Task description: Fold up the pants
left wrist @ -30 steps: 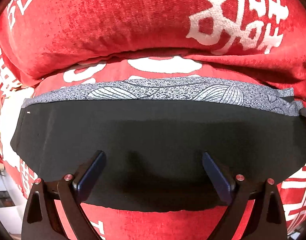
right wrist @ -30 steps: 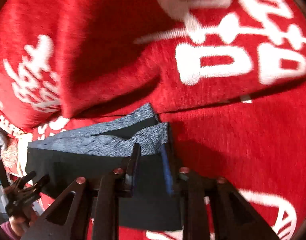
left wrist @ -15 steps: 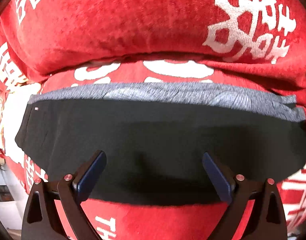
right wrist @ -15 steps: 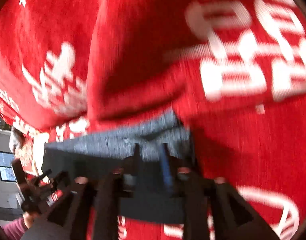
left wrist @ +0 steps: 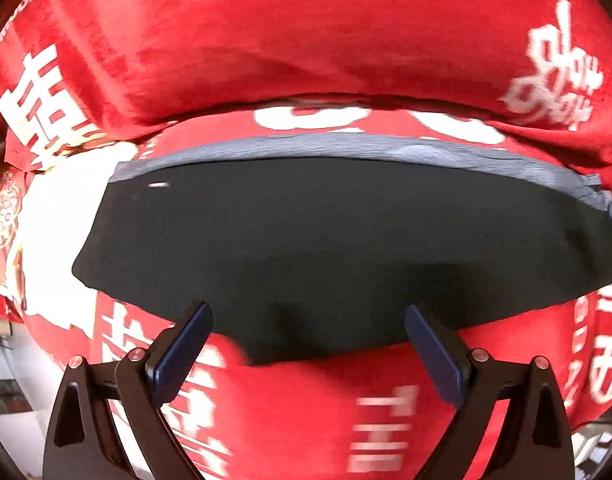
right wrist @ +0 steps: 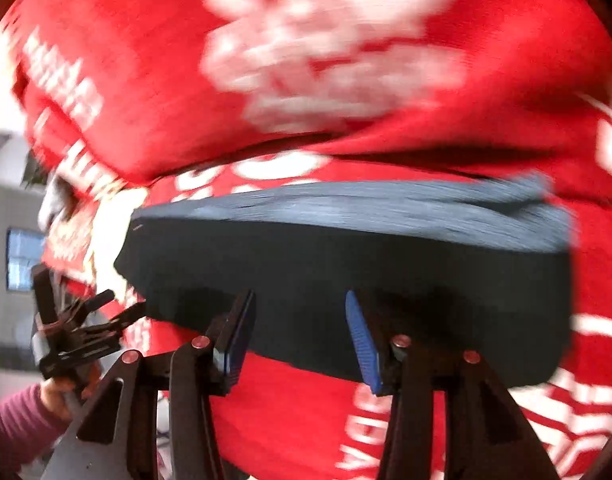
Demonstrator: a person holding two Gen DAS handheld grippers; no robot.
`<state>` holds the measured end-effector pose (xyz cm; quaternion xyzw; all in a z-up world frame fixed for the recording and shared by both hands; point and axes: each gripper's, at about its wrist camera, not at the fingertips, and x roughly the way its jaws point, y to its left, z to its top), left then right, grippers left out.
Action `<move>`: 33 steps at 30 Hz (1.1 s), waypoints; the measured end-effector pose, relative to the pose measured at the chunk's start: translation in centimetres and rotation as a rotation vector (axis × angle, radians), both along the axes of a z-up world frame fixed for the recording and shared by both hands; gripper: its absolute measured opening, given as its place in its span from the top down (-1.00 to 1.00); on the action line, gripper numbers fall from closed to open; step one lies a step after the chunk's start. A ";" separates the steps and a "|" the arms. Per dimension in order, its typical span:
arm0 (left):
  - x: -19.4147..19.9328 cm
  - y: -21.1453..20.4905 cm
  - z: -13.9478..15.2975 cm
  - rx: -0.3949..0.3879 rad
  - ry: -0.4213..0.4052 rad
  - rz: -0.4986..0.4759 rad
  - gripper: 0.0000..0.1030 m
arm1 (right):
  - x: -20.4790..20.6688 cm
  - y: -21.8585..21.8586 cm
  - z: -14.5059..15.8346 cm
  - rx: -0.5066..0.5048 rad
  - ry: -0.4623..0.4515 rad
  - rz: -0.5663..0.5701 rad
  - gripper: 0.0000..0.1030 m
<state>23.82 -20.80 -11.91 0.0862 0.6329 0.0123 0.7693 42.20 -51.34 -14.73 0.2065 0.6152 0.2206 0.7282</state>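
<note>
Item: folded black pants point(left wrist: 338, 240) on red blanket point(left wrist: 306, 40) | your left gripper point(left wrist: 308, 344) and right gripper point(right wrist: 296, 330) both spread, empty | step: fold looks done | next: smooth or withdraw.

the folded pants point(left wrist: 346, 248) are showing as matt black cloth, with a heathered grey knit band point(left wrist: 386, 148) running along the 12 o'clock edge. the red blanket point(left wrist: 306, 40) under them is looking plush and fuzzy, with white print. the left gripper point(left wrist: 308, 344) and right gripper point(right wrist: 298, 328) are showing smooth black plastic, blue pads point(left wrist: 182, 348) and small metal pins.
</note>
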 end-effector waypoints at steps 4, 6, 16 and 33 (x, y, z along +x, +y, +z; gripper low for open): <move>2.1 7.9 -1.0 -0.026 -0.011 0.025 -0.89 | 2.4 11.6 1.6 0.021 -0.054 0.138 0.02; 3.7 13.0 -1.3 -0.046 -0.036 0.059 -0.89 | 3.9 17.6 1.8 0.033 -0.068 0.208 0.02; 6.5 27.4 -8.7 -0.094 -0.033 0.109 -0.90 | 15.2 47.5 -2.1 0.020 -0.041 0.586 0.02; 4.7 29.1 -9.1 -0.207 -0.121 0.168 -0.90 | 18.2 60.5 -9.5 -0.149 0.117 0.885 0.53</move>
